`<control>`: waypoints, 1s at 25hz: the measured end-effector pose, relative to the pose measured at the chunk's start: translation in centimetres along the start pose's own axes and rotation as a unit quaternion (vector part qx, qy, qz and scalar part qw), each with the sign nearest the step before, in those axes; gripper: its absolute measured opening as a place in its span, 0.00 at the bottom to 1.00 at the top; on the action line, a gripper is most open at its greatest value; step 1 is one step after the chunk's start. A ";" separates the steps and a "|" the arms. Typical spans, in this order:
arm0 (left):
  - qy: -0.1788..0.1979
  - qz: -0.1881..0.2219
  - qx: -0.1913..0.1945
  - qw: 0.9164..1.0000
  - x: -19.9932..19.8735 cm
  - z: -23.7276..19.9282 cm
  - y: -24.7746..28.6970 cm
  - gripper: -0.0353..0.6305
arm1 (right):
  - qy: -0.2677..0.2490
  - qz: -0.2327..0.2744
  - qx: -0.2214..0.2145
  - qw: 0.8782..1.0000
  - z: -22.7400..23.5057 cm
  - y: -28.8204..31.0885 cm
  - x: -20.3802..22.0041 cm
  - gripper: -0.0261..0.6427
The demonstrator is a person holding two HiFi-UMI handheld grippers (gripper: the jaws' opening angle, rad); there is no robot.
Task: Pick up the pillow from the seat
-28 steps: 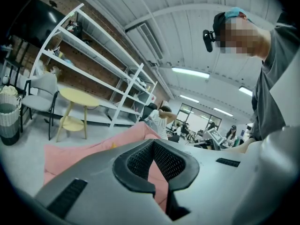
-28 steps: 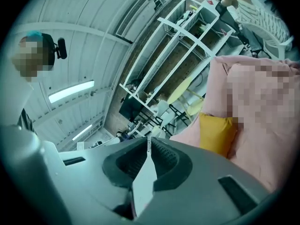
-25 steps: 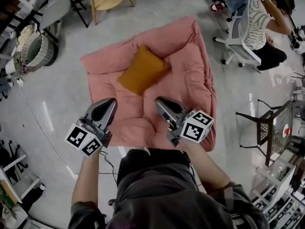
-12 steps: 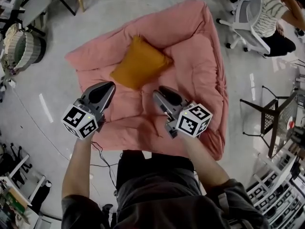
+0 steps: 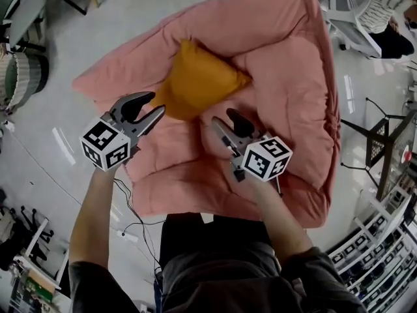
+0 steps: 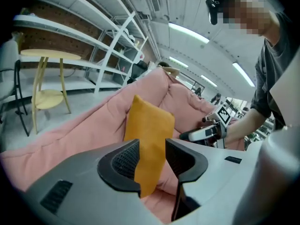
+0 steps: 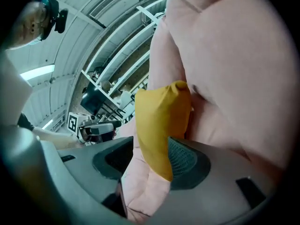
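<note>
An orange pillow [image 5: 195, 83] lies tilted on a big pink cushioned seat [image 5: 287, 77] on the floor. My left gripper [image 5: 154, 103] sits at the pillow's near left edge, its jaws opening. In the left gripper view the pillow [image 6: 147, 125] shows in the gap of the left gripper [image 6: 152, 156], and the pads do not press it. My right gripper [image 5: 223, 118] is just short of the pillow's near right side, jaws also opening. In the right gripper view a pillow corner [image 7: 159, 125] hangs between the jaws of the right gripper [image 7: 150, 158], untouched, against the pink seat [image 7: 225, 78].
An office chair [image 5: 345, 5] with a seated person [image 5: 391, 5] stands at the back right. A black wire-frame chair [image 5: 381, 149] is at the right and a woven basket [image 5: 19, 77] at the left. A cable [image 5: 124, 201] trails on the grey floor. A yellow round table [image 6: 44, 55] stands beyond the seat.
Both grippers have moved forward from the seat's near part up to the pillow. Their jaws, shut before, now stand apart. The head view has closed in on the seat.
</note>
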State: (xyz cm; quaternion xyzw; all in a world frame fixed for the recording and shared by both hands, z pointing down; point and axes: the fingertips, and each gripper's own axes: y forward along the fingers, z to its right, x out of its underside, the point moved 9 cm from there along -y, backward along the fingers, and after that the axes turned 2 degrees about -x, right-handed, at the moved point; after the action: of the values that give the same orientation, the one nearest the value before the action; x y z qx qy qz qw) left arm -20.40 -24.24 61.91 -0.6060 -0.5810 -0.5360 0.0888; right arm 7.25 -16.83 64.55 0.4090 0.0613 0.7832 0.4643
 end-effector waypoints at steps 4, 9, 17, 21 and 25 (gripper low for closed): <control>0.010 -0.032 0.040 0.999 1.0 -3.0 2.0 0.40 | 0.006 -0.011 0.011 1.000 1.4 2.4 1.8 0.38; 0.019 -0.078 0.080 0.994 2.0 -4.9 4.5 0.52 | -0.013 -0.031 0.031 0.999 2.9 4.2 3.1 0.46; 0.029 -0.127 0.128 0.983 3.8 -6.6 8.3 0.63 | -0.036 -0.045 0.042 0.997 5.5 5.7 4.0 0.52; 0.020 -0.131 0.145 0.981 4.0 -7.2 9.0 0.64 | -0.033 -0.038 0.034 0.998 5.8 6.3 3.9 0.53; 0.000 -0.133 0.161 0.978 3.9 -7.2 9.3 0.64 | -0.022 -0.036 0.014 0.999 6.0 6.8 3.6 0.53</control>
State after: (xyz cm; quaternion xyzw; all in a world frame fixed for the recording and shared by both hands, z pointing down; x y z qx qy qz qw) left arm -17.82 -30.01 72.59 -0.5010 -0.7352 -0.4425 0.1128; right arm 6.01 -19.50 73.86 0.4301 0.0772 0.7559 0.4875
